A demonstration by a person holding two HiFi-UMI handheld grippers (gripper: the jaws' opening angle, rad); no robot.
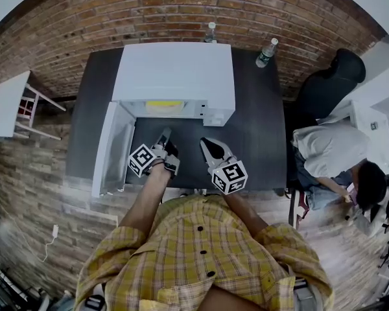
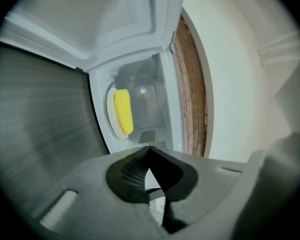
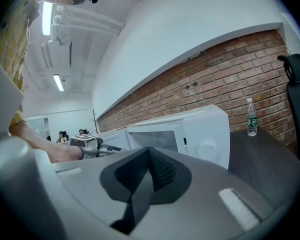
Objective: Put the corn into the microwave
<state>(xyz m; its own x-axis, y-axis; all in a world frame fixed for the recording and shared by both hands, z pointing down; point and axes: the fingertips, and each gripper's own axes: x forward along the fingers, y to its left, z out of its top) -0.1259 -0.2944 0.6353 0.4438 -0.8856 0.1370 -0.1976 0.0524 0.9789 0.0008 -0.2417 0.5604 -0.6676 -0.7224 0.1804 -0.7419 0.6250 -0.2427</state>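
Observation:
The yellow corn (image 2: 123,111) lies on the white turntable plate (image 2: 111,115) inside the white microwave (image 1: 175,76), whose door (image 1: 111,149) hangs open to the left. From the head view only a yellow strip of corn (image 1: 163,103) shows in the cavity. My left gripper (image 1: 166,137) is shut with nothing in it, just outside the opening and apart from the corn. To its right my right gripper (image 1: 209,149) is shut and empty over the dark table (image 1: 259,141), in front of the microwave's control panel (image 3: 200,145).
Two water bottles (image 1: 266,52) (image 1: 210,32) stand at the back of the table by the brick wall. A black office chair (image 1: 330,76) and a seated person (image 1: 337,157) are at the right. A white side table (image 1: 6,105) stands at the left.

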